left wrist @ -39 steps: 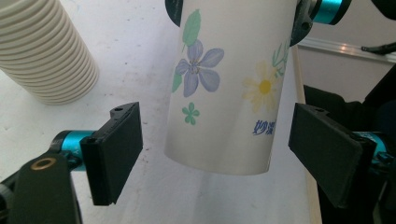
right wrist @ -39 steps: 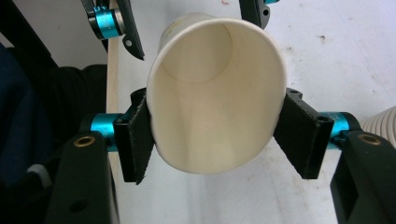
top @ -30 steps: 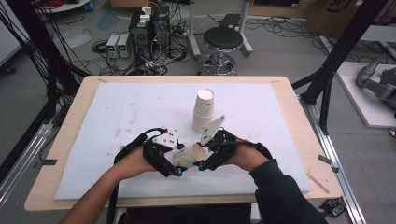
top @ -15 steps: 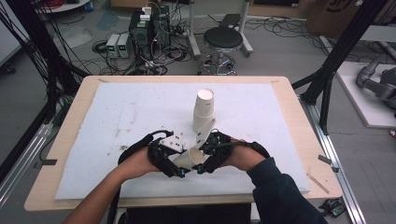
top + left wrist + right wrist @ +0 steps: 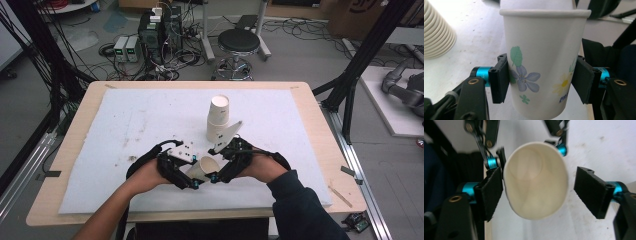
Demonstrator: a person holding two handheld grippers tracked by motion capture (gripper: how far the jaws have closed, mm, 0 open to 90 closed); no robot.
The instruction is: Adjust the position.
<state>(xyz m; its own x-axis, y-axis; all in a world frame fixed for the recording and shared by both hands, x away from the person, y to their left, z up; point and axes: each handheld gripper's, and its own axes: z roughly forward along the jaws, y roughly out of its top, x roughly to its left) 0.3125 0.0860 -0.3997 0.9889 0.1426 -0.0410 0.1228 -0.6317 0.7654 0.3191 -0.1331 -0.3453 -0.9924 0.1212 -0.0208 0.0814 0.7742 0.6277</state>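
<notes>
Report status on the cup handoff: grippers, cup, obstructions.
Left gripper shut on flowered paper cup. Right gripper open, fingers flanking its rim. Cup stack stands beyond, apart.

The right gripper (image 5: 216,176) closed in on the left gripper (image 5: 192,181) until its spread jaws flanked the mouth of the paper cup (image 5: 201,168), which the left gripper gripped and tilted toward it.

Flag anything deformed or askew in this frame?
Yes: the floral paper cup, clamped between the left gripper fingers, has its rim squashed to an oval in the right gripper view. The right gripper is open around its mouth. The cup stack leans slightly.
</notes>
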